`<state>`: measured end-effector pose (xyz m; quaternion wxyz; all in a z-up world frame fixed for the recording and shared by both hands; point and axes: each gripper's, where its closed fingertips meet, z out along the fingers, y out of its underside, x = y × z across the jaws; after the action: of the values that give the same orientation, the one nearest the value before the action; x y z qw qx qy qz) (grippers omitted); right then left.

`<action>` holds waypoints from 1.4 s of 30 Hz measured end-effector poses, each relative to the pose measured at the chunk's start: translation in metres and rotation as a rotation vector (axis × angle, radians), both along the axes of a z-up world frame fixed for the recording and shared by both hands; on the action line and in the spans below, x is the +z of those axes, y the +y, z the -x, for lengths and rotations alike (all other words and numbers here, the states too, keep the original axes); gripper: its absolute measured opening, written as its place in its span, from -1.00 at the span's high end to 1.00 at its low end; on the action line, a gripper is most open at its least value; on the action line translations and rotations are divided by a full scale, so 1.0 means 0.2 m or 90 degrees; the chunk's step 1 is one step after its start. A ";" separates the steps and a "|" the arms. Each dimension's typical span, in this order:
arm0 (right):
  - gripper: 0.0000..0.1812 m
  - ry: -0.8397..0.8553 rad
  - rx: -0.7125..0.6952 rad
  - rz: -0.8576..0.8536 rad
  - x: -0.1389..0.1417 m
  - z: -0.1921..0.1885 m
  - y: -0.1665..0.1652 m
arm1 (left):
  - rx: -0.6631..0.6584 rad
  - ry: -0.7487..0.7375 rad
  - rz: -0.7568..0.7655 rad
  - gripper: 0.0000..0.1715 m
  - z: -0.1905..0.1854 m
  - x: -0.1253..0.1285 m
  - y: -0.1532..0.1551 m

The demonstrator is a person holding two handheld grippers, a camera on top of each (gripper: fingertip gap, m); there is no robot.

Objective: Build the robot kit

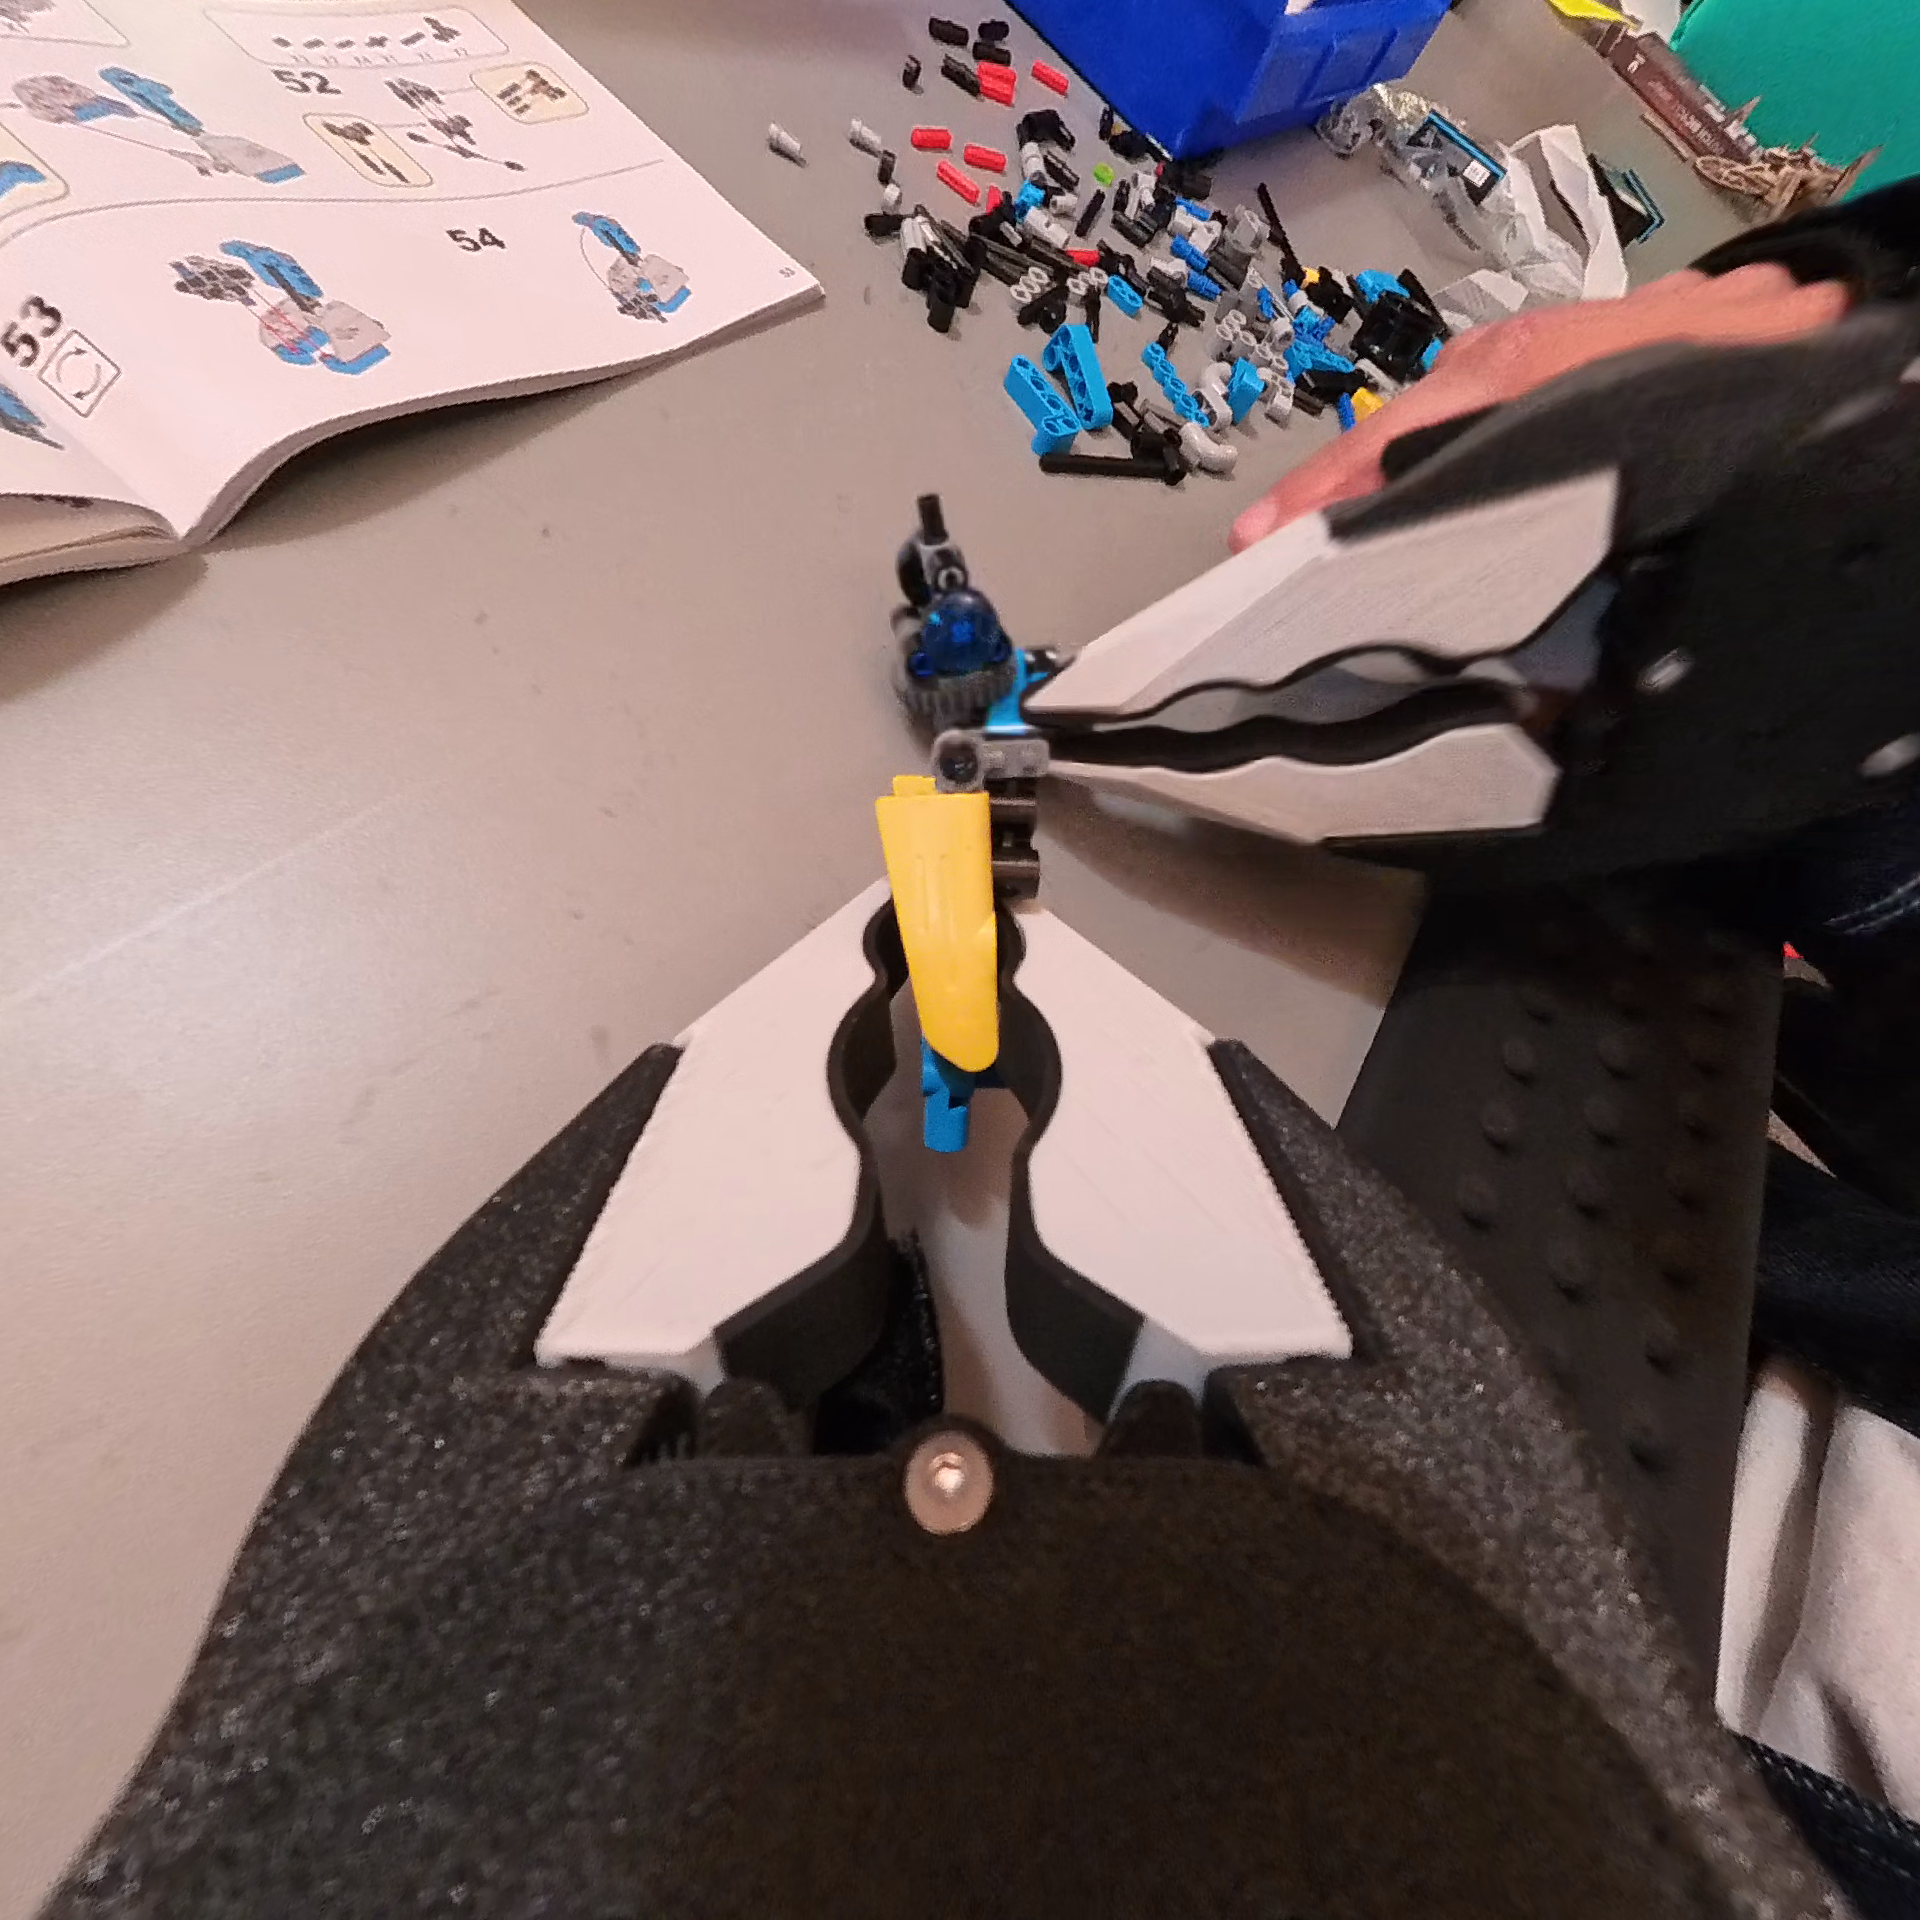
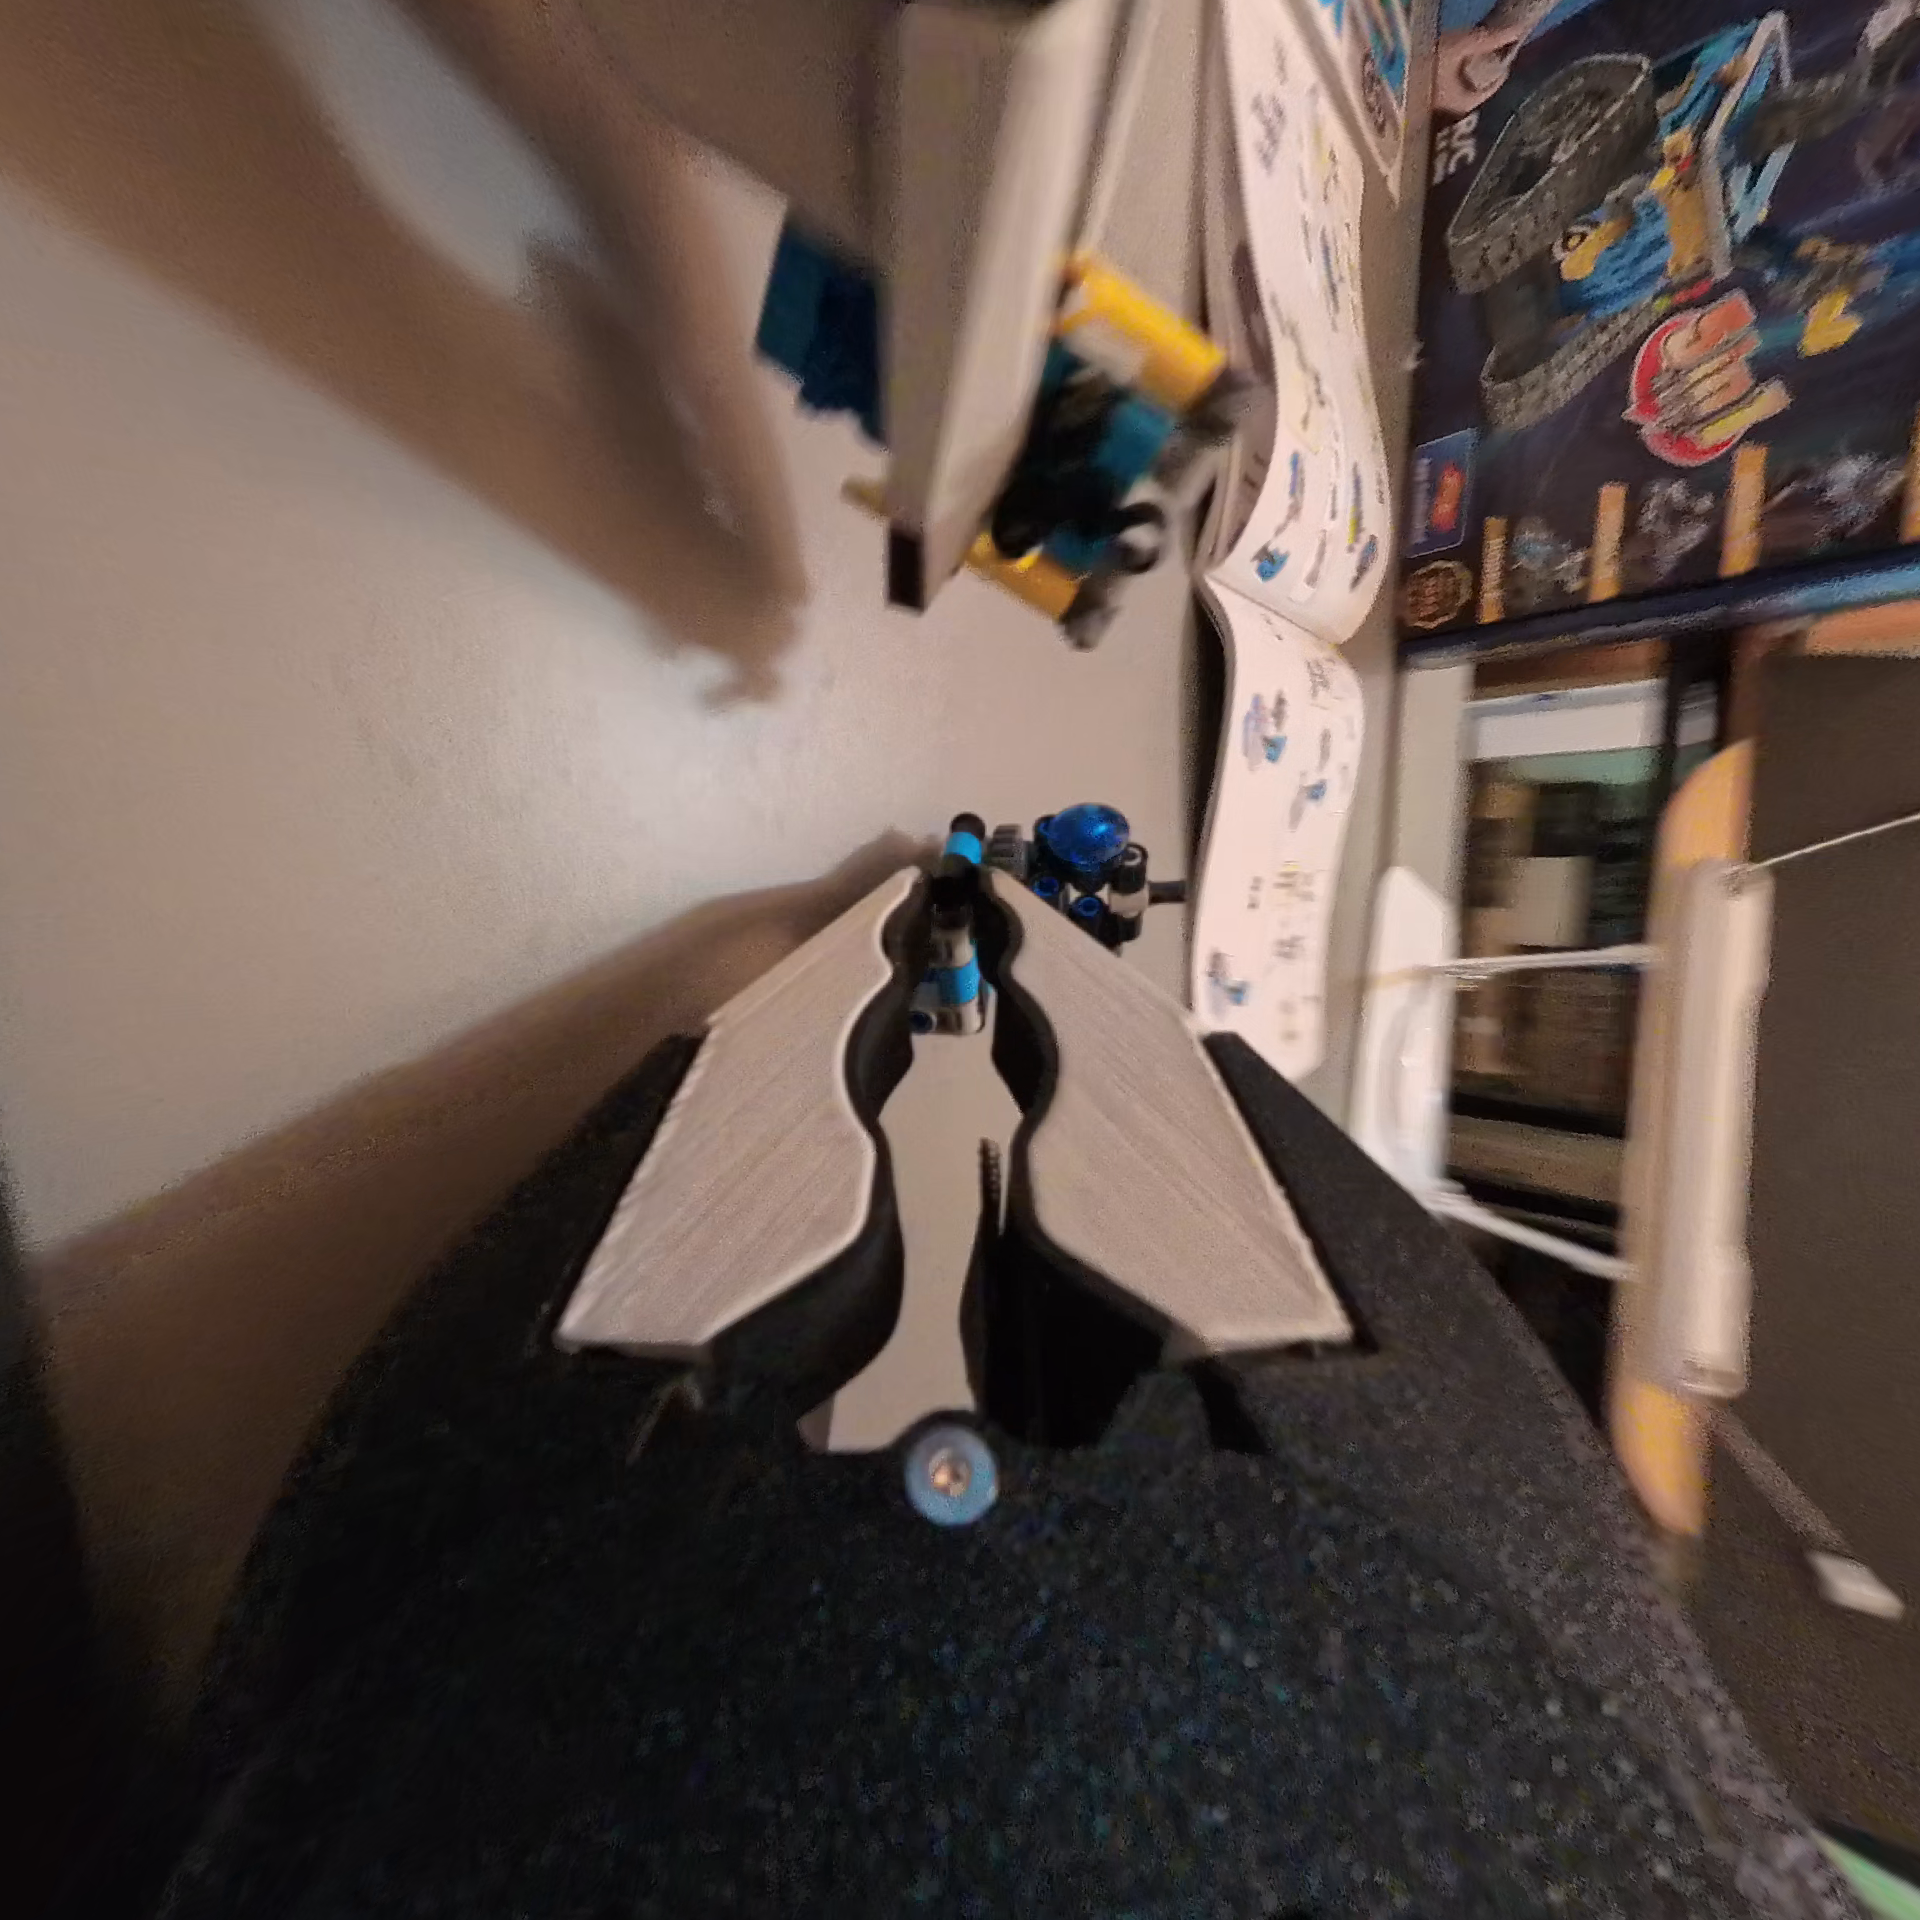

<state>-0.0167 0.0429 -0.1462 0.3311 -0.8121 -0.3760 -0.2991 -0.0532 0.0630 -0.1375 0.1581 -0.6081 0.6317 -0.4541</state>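
Your left gripper [image 1: 948, 914] is clamped on a yellow curved panel piece [image 1: 948, 935], which stands up between the fingers with a small blue connector [image 1: 948, 1101] hanging from its lower end, back in the gap behind the tips. Just ahead of those tips, your right gripper [image 1: 1049, 727] comes in from the right side, its fingers pressed together on the grey-and-blue beam end of a small brick assembly [image 1: 961, 644]. That assembly carries a translucent dark blue dome and a grey gear, and sits just beyond both sets of fingertips, close to the grey table [image 1: 416, 831].

In the right wrist view the same assembly [image 2: 1081, 857] pokes out past the tips of your right gripper [image 2: 956, 894], a blue-and-grey beam pinched between them. Your left gripper with its yellow piece shows blurred above and ahead.

Beyond the left fingers, to their left, lies an open instruction booklet [image 1: 364, 239]; ahead and to the right is a scatter of loose black, blue and red bricks [image 1: 1132, 281] in front of a blue bin [image 1: 1226, 62].
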 end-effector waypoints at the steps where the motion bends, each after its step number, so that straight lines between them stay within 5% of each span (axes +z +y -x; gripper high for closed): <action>1: 0.93 0.088 -0.011 -0.002 0.04 0.03 0.00 | 0.004 -0.001 0.001 0.85 0.00 0.00 0.01; 5: 0.93 0.424 -0.053 0.016 0.20 0.12 0.00 | -0.001 0.000 0.001 0.85 0.00 0.00 0.00; 8: 0.93 0.518 -0.040 0.055 0.24 0.18 -0.01 | -0.009 -0.009 0.012 0.85 0.00 0.02 -0.01; 27: 0.92 0.395 -0.041 0.084 0.05 0.21 0.10 | 0.001 0.083 0.074 0.86 0.01 -0.09 0.00; 32: 0.92 0.204 -0.032 0.094 0.00 0.18 0.11 | -0.005 0.078 0.086 0.85 0.01 -0.08 -0.01; 42: 0.94 0.423 -0.055 0.089 0.14 0.20 0.08 | -0.013 0.063 0.089 0.86 0.02 -0.06 -0.01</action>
<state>-0.0569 0.0593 -0.1185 0.3662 -0.9009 -0.2328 -0.0057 -0.0567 0.0606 -0.1490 0.0790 -0.6330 0.6116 -0.4679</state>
